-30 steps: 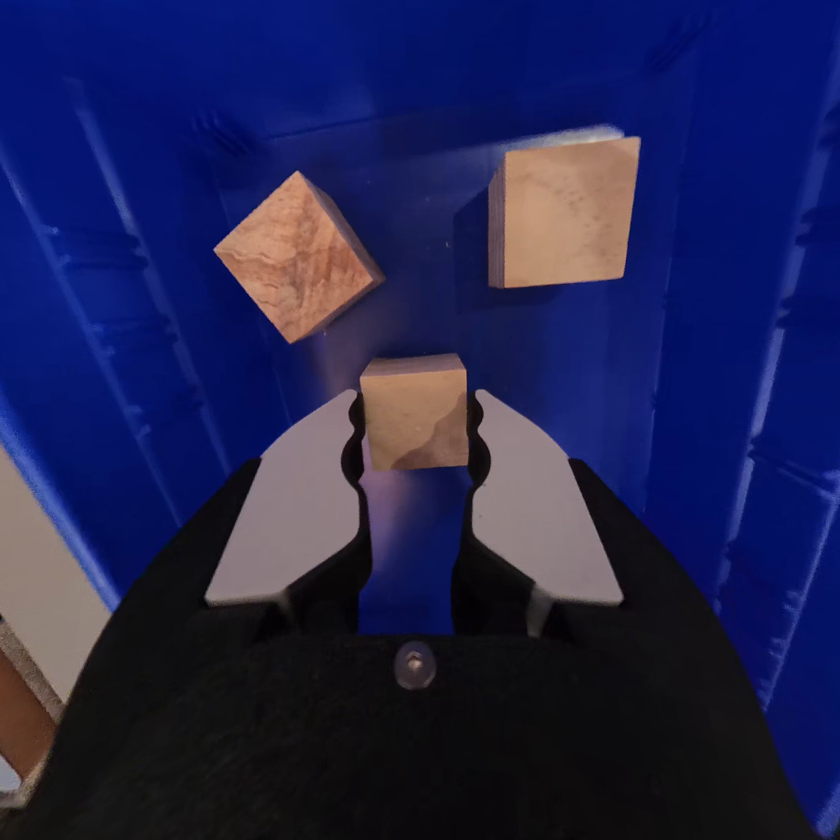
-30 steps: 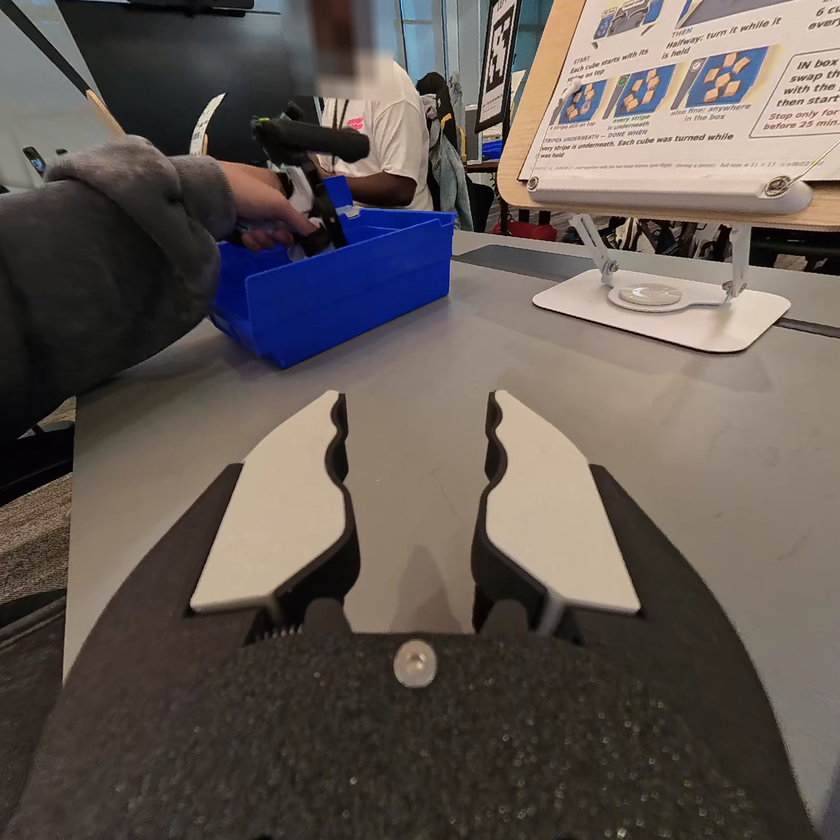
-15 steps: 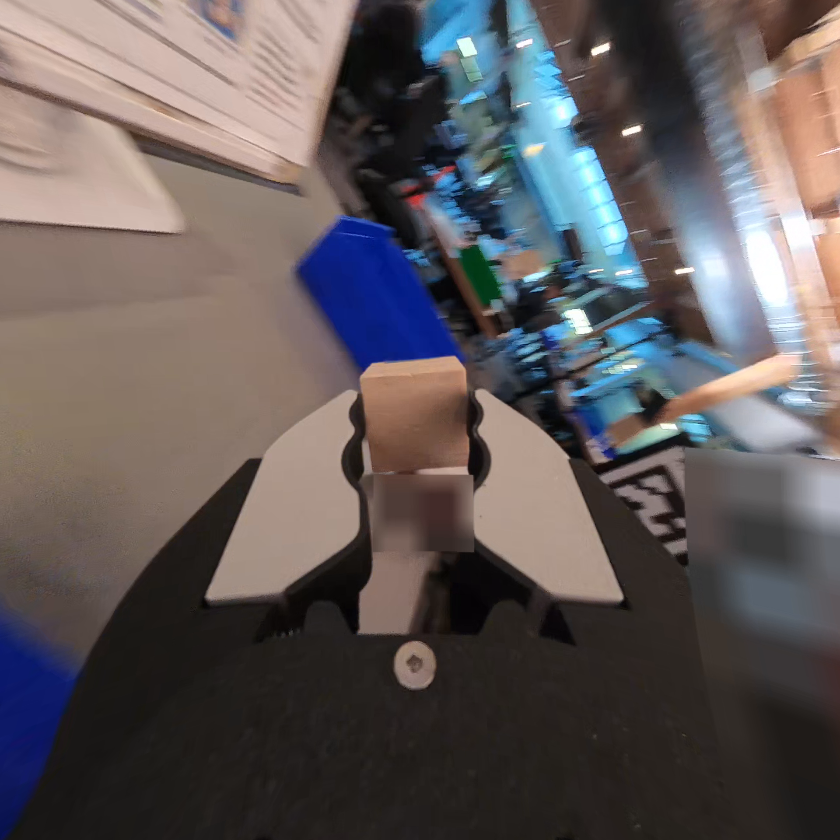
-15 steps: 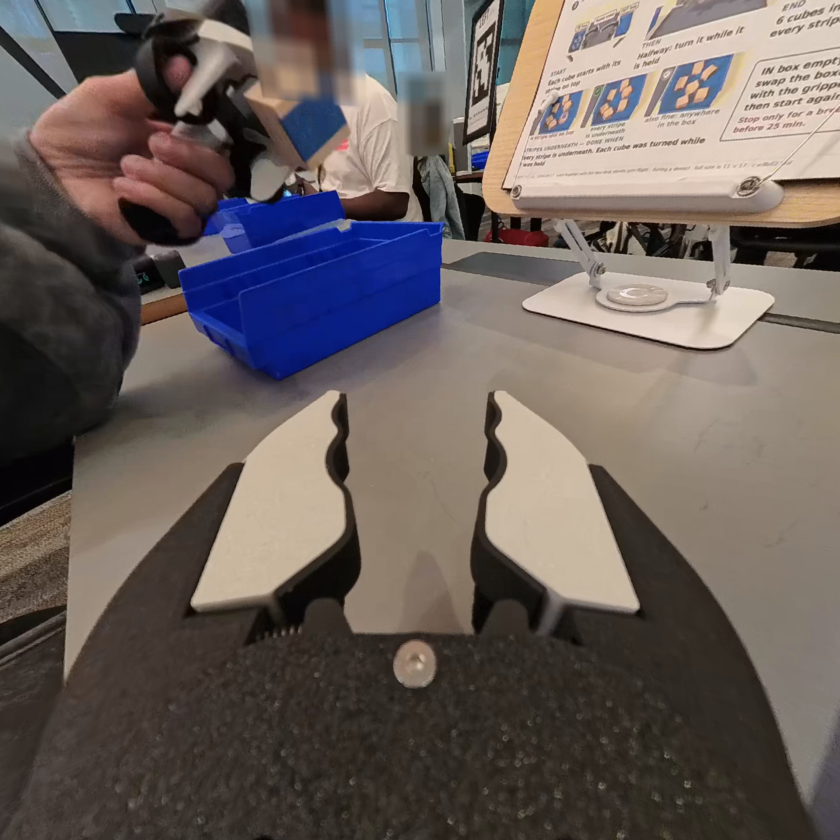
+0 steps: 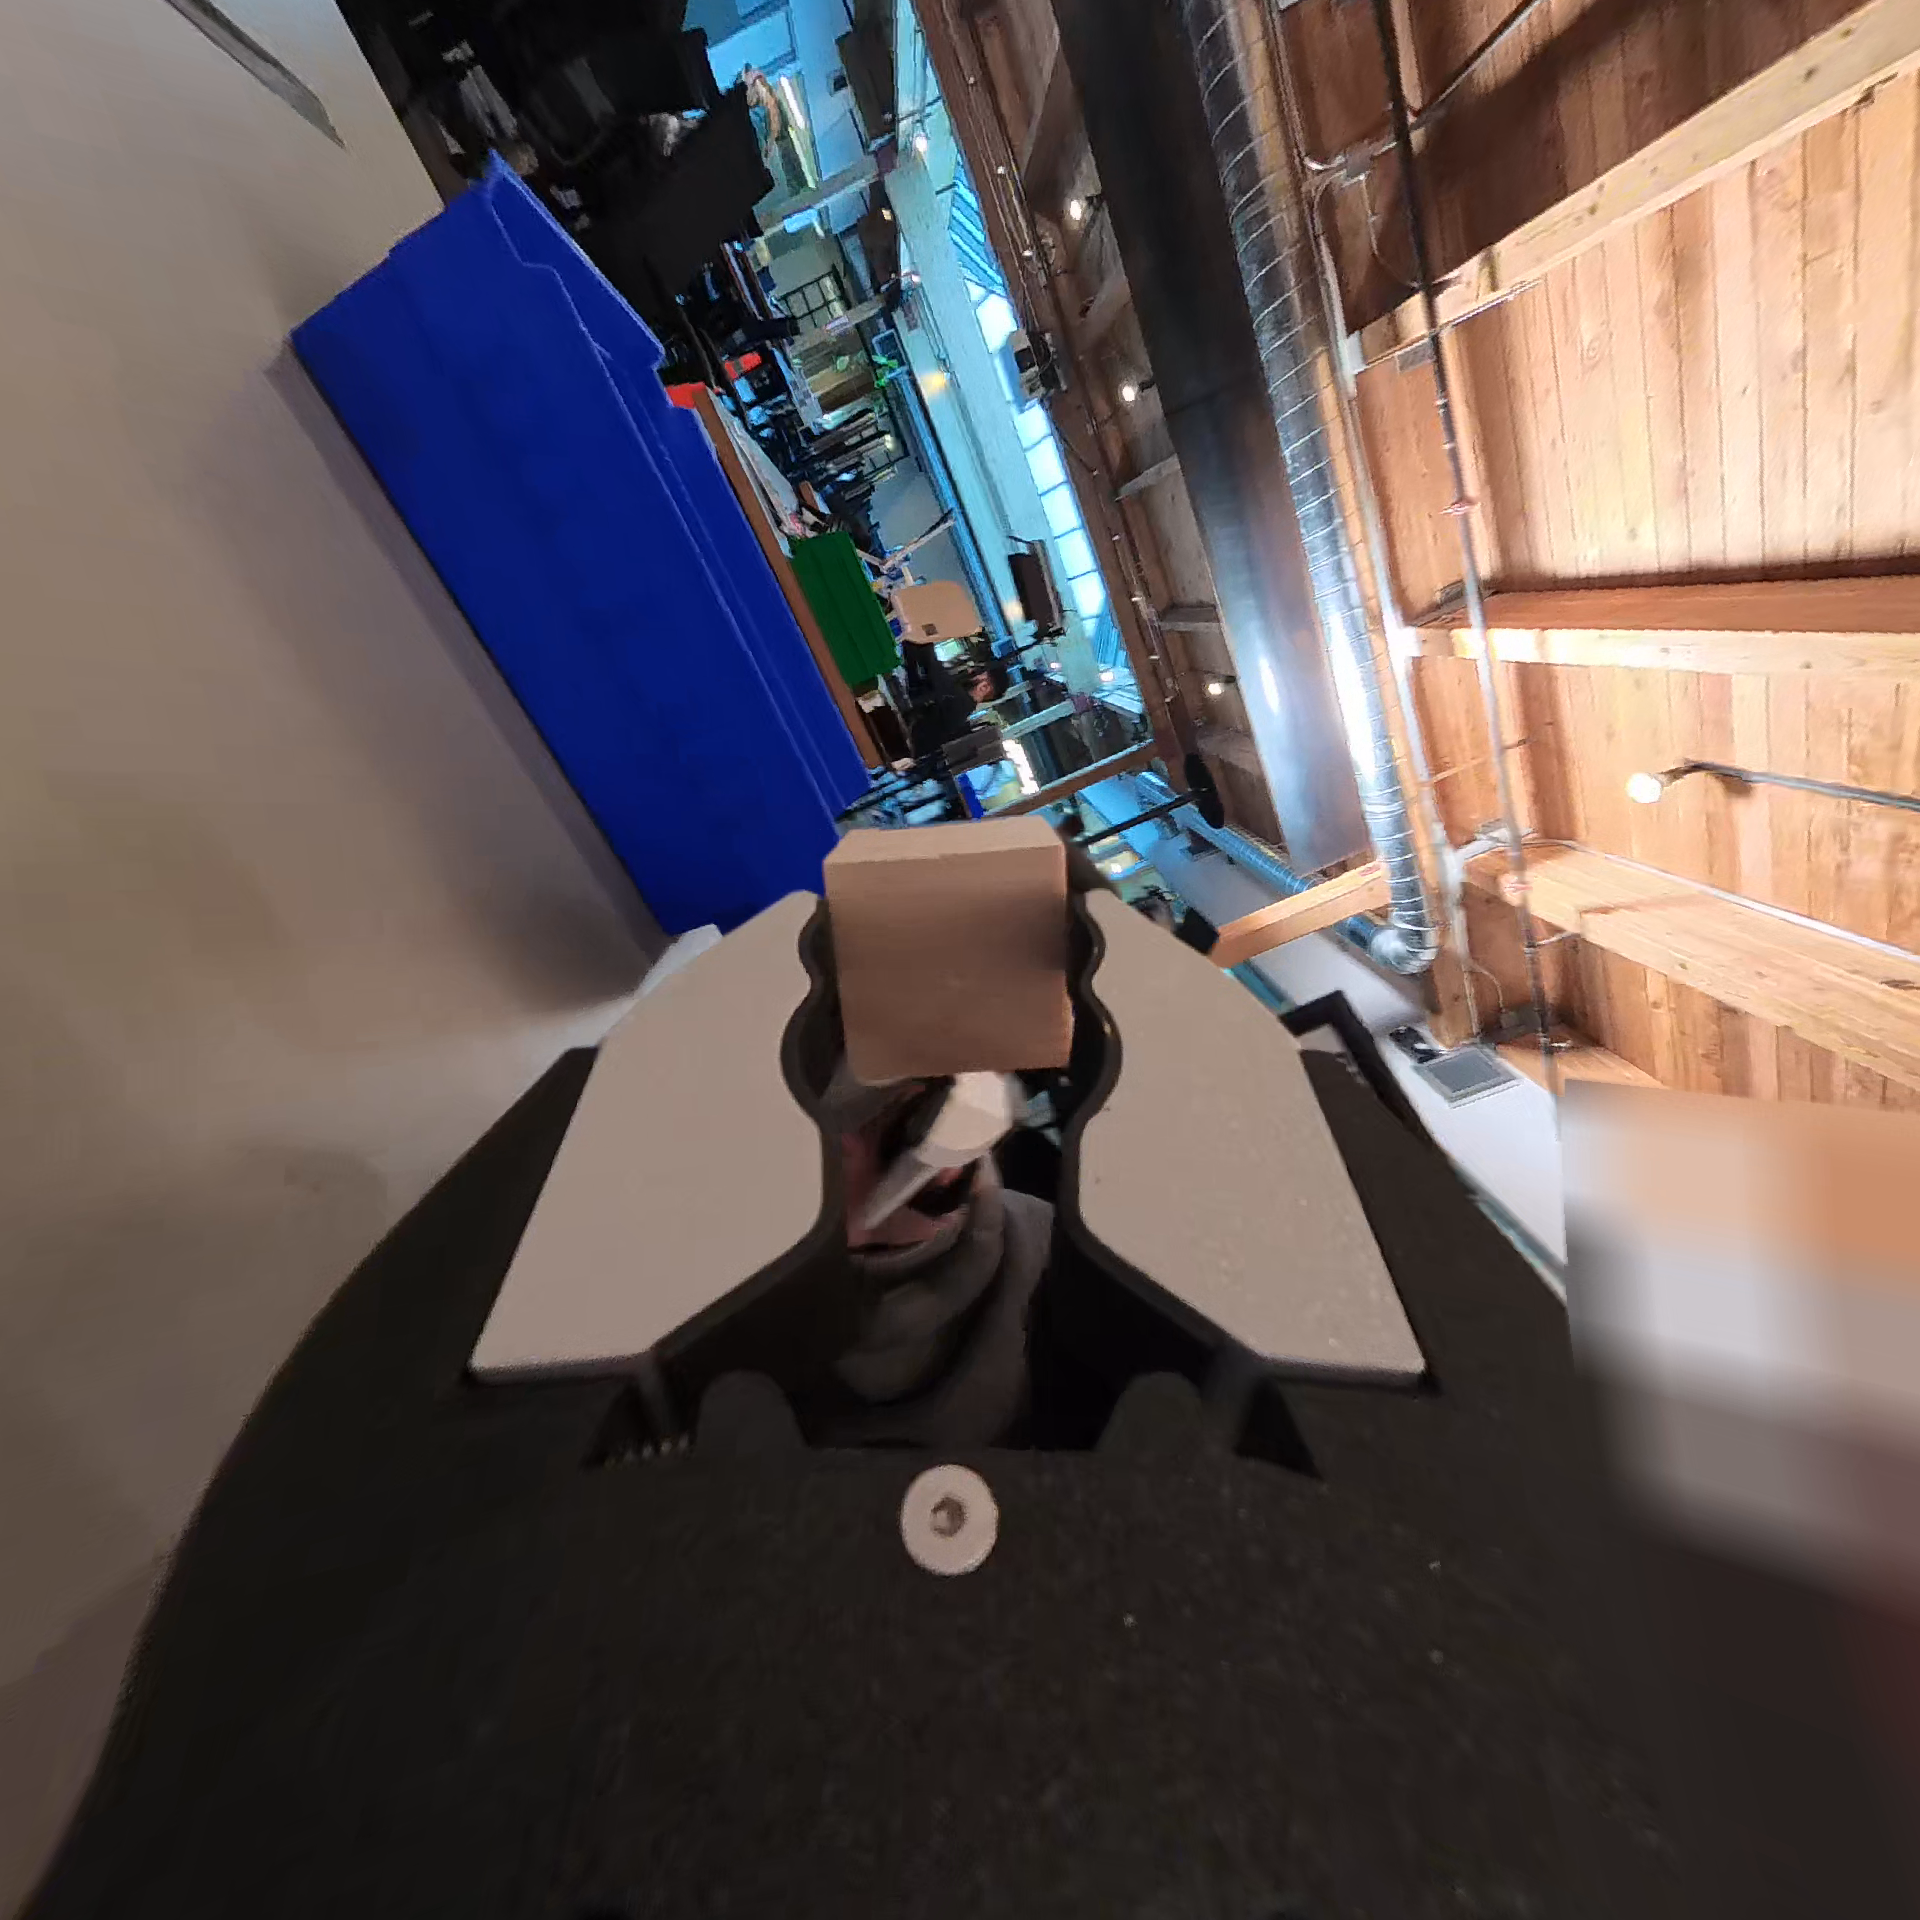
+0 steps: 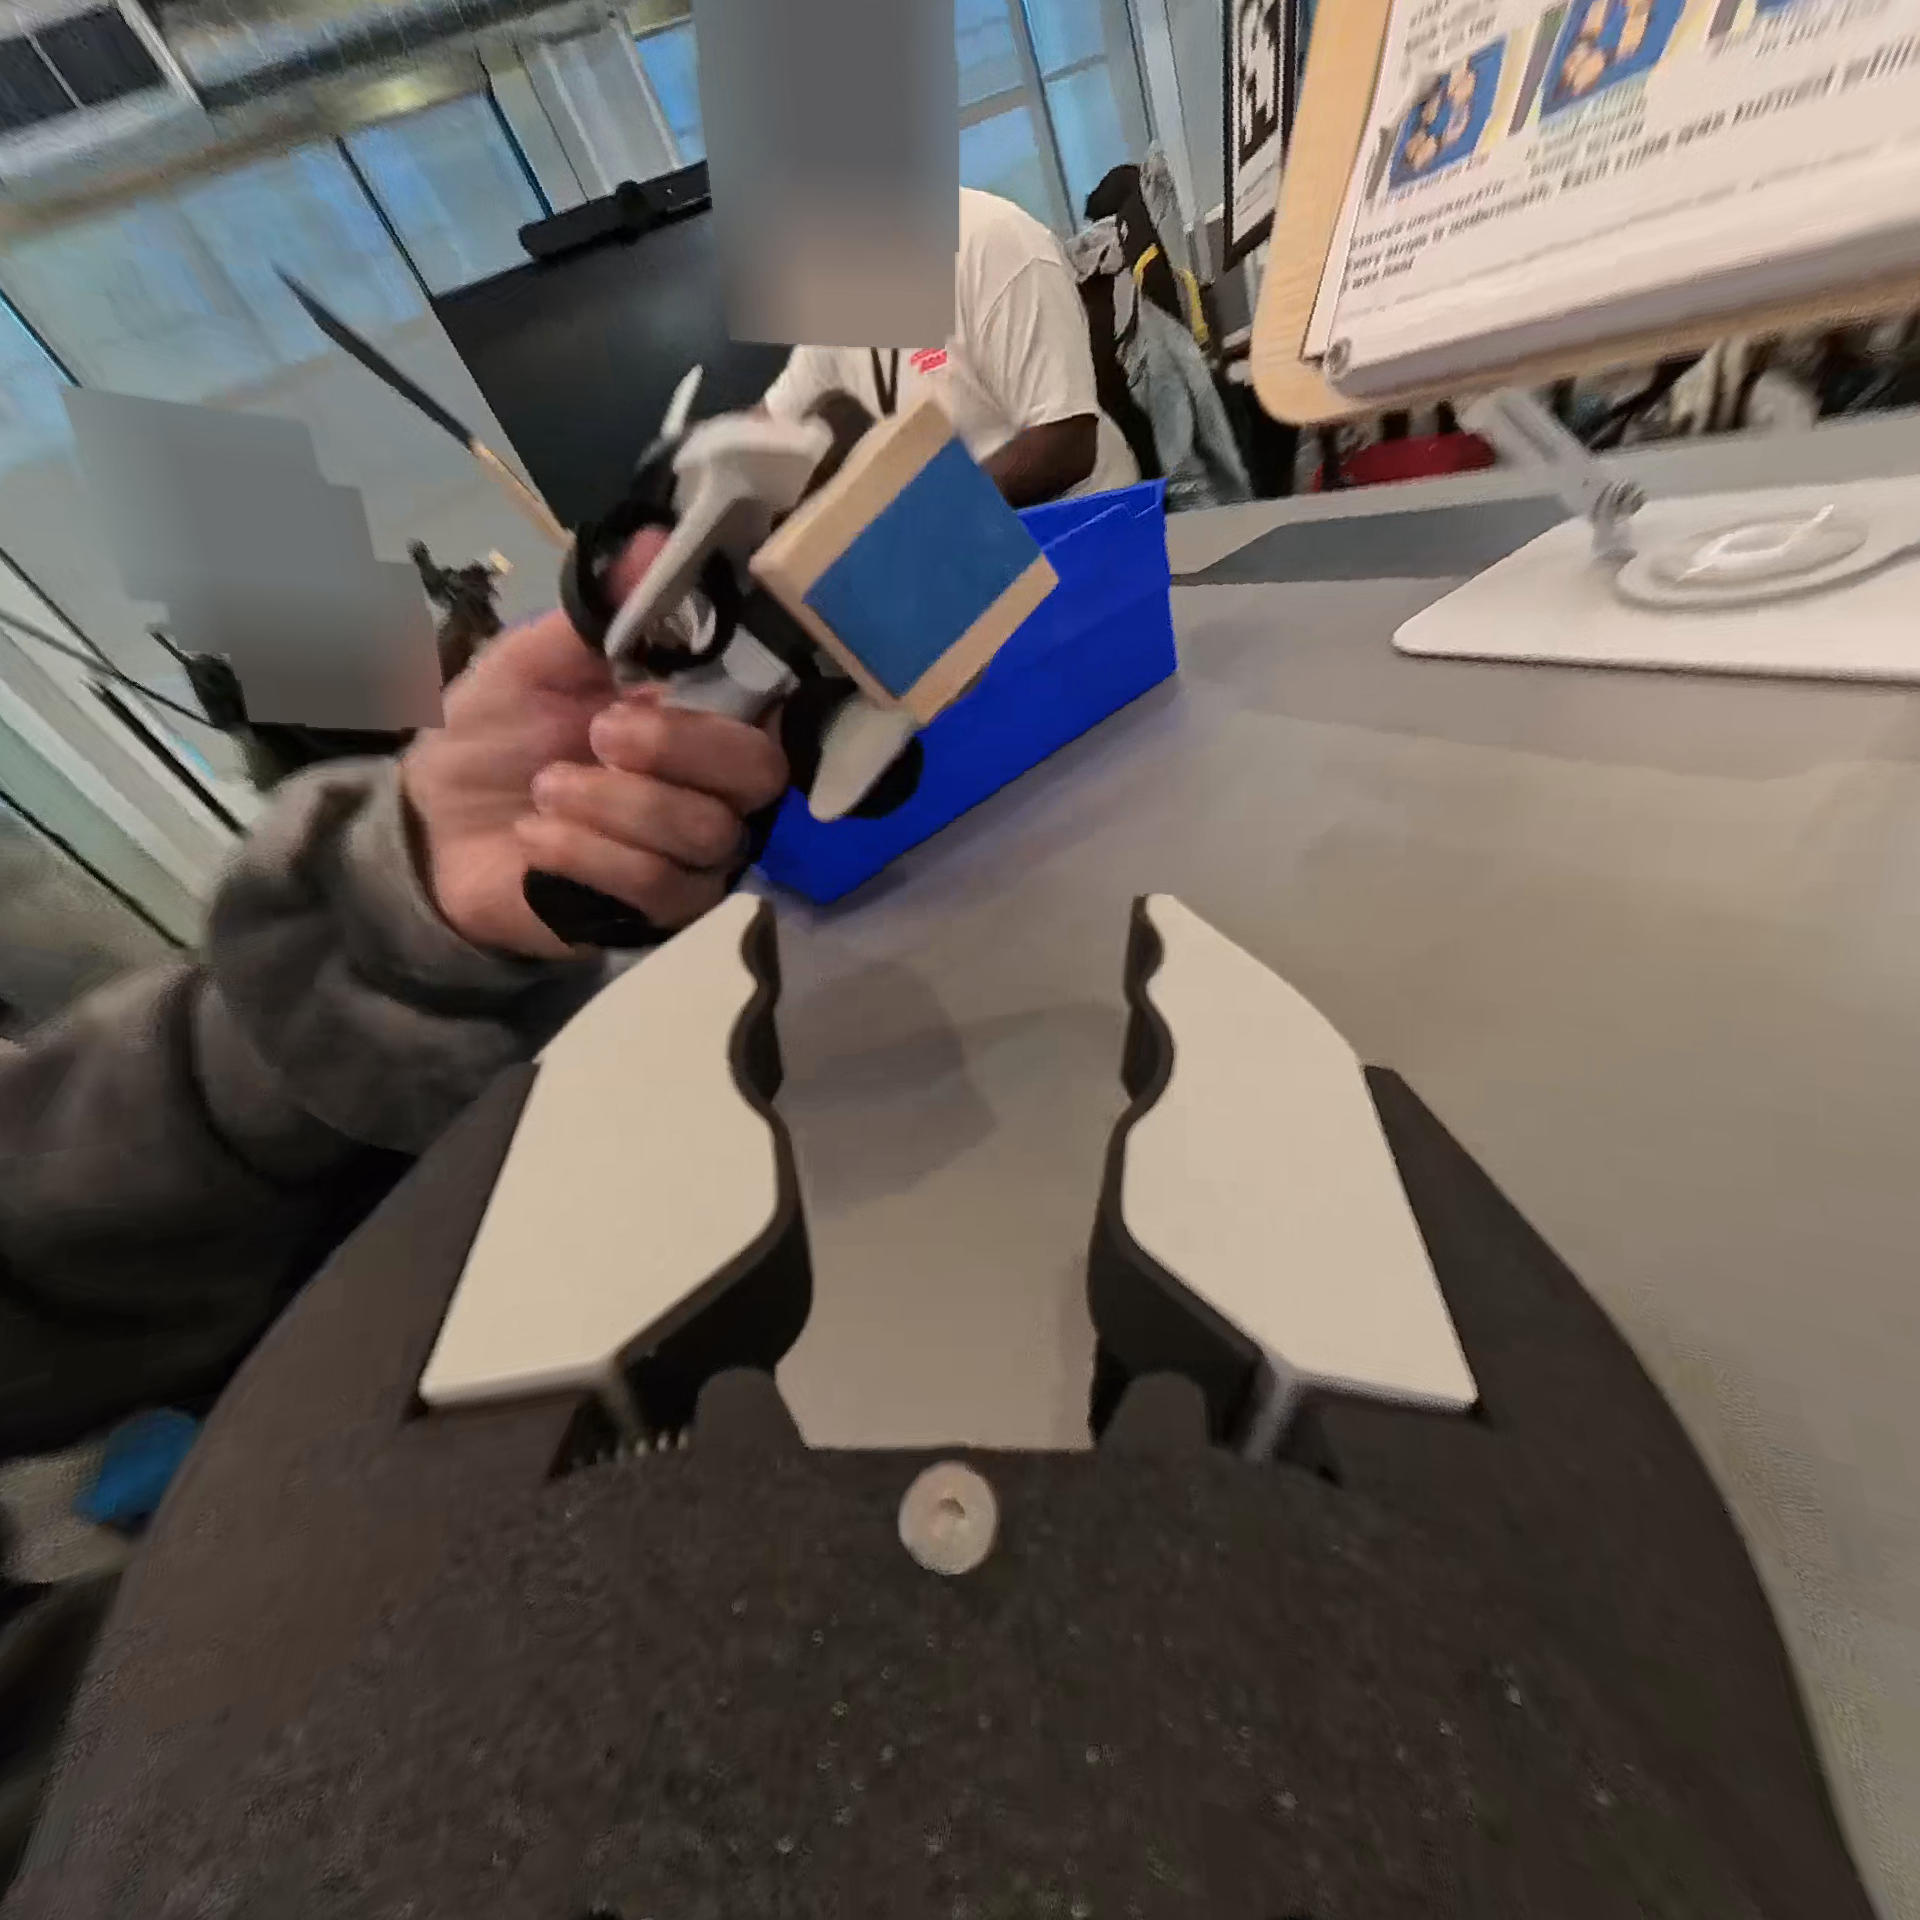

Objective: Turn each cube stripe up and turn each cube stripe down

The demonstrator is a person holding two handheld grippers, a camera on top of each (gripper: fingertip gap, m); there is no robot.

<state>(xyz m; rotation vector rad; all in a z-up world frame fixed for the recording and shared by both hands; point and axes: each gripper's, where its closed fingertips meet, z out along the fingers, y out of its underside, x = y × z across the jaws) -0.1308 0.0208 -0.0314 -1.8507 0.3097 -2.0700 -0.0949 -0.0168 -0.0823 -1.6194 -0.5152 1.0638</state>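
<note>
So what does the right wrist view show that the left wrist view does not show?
Only the right wrist view shows the cube's blue stripe, the hand holding the left gripper, the open right gripper and the instruction board. Only the left wrist view shows the wooden ceiling. Both show the cube gripped above the table, and the blue bin.

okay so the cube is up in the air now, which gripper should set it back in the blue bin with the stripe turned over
Left. The left gripper is already shut on the cube, held above the table near the blue bin. The right gripper is open and empty, low over the table.
</note>
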